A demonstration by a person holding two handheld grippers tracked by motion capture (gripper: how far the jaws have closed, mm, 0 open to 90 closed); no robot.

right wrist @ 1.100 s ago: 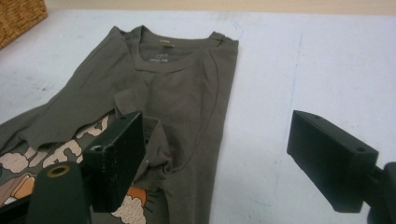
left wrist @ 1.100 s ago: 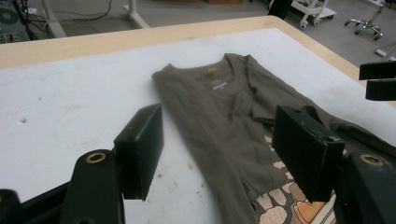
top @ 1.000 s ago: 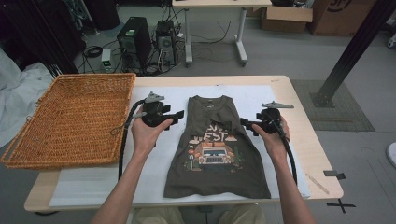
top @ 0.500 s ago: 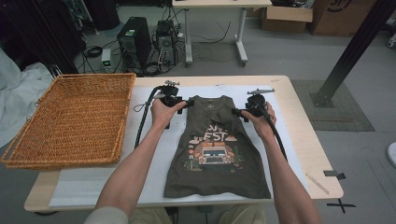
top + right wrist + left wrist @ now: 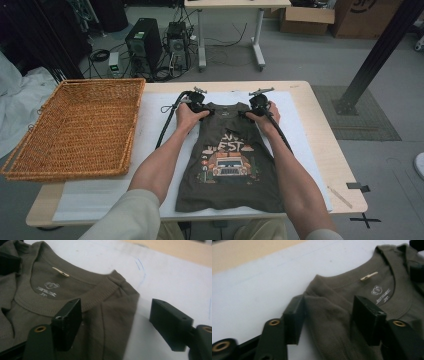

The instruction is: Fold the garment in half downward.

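Note:
An olive sleeveless shirt (image 5: 227, 165) with a printed car picture lies flat on the white sheet (image 5: 150, 130), neck at the far end. My left gripper (image 5: 207, 111) is at the shirt's left shoulder. In the left gripper view its jaws (image 5: 329, 307) straddle the shoulder strap (image 5: 324, 312); they have just been closing and stand apart, not pressing. My right gripper (image 5: 246, 114) is at the other shoulder. Its jaws (image 5: 116, 308) have also been closing, with the strap (image 5: 117, 302) between them; one jaw is over cloth, the other over the white sheet.
A large wicker basket (image 5: 80, 125) takes up the table's left side. The wooden table (image 5: 320, 100) has bare room to the right of the sheet. Each gripper's cable trails back along its forearm. Computer towers (image 5: 142, 42) and cables stand on the floor beyond.
Both hands moved from the shirt's sides toward its far end and inward, down onto the shoulders. Both pairs of jaws have narrowed around the straps.

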